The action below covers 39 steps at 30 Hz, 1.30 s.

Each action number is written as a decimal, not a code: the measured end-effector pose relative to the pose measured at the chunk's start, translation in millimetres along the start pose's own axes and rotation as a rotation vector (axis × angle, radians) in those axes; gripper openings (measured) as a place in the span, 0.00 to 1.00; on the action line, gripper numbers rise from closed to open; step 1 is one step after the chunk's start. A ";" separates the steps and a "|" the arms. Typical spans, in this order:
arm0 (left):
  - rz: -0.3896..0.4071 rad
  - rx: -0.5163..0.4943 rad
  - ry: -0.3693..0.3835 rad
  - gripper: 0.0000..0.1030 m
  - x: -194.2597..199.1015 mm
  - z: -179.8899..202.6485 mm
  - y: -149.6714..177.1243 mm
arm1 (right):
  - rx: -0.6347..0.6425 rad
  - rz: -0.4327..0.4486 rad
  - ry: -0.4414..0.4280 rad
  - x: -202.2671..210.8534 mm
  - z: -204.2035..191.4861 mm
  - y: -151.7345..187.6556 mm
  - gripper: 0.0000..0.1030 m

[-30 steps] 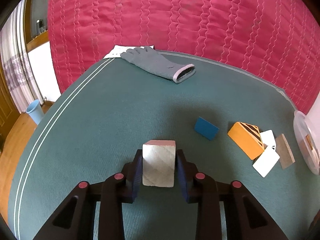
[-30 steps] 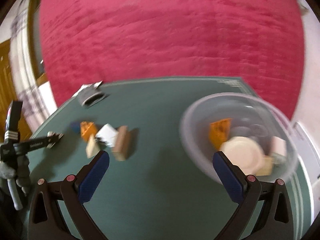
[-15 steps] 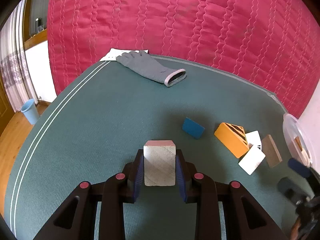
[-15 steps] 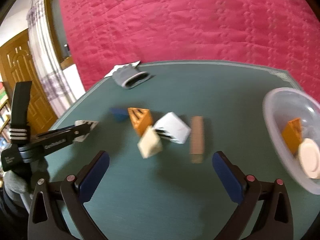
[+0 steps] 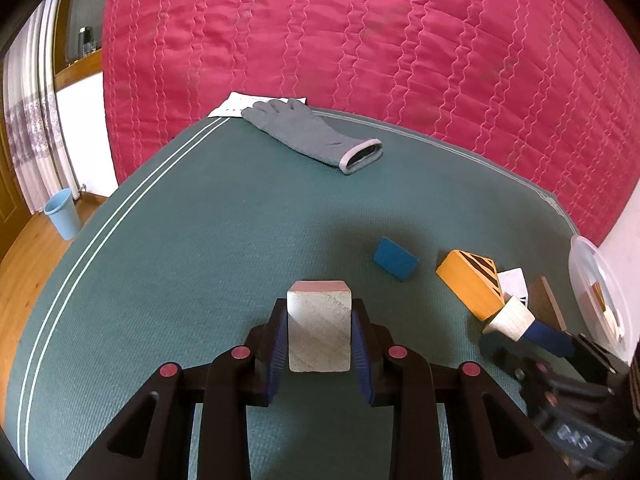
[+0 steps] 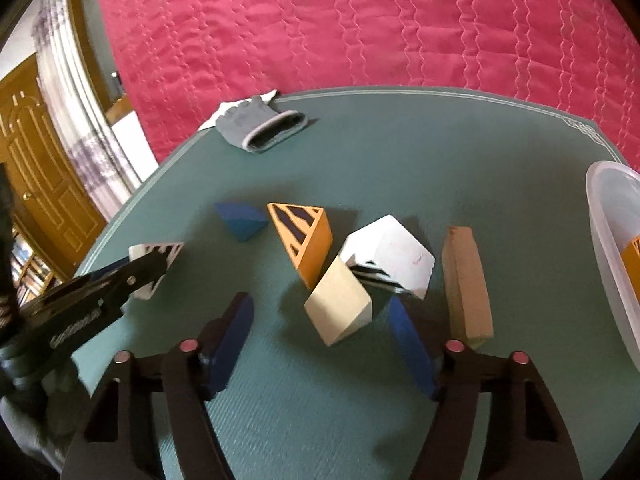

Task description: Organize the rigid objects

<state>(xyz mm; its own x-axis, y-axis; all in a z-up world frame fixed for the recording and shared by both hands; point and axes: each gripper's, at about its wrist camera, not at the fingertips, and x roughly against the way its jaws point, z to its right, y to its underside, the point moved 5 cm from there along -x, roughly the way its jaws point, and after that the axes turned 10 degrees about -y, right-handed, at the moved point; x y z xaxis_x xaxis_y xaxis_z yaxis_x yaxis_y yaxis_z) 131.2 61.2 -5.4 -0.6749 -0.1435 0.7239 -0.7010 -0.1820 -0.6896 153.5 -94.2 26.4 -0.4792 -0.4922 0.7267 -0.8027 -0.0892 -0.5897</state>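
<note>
So your left gripper is clamped tight on the pale wooden block, bottom centre of the left wrist view, both blue pads flat against its sides; the block has a pinkish top face and sits up off the green table; in the right wrist view you can spot that same block at the left edge, striped face showing, pinched in the tool's tip. Your right gripper has just been closing, but its jaws aren't gripping anything; the cream block sits between the blue pads in the lower middle of that frame and there's a clear gap on both sides of it. Right behind it, touching, is the orange striped wedge and the white block; the blue block is just left of the wedge; the long tan block lies to the right, apart from the white one. The clear plastic bowl pokes in at the right edge with an orange piece inside; a grey glove lies in the upper left of the table, on a white sheet of paper.
</note>
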 end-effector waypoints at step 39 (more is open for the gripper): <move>0.015 -0.039 0.094 0.30 16.0 24.2 5.4 | 0.022 0.031 0.044 50.4 13.2 30.4 0.21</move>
<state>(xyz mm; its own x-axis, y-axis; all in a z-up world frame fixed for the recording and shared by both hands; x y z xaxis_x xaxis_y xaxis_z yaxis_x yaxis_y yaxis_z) 122.2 34.4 2.9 -0.7025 -0.0533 0.7097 -0.6981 -0.1425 -0.7017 109.7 -133.2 40.5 -0.5195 -0.4562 0.7225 -0.7794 -0.0936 -0.6195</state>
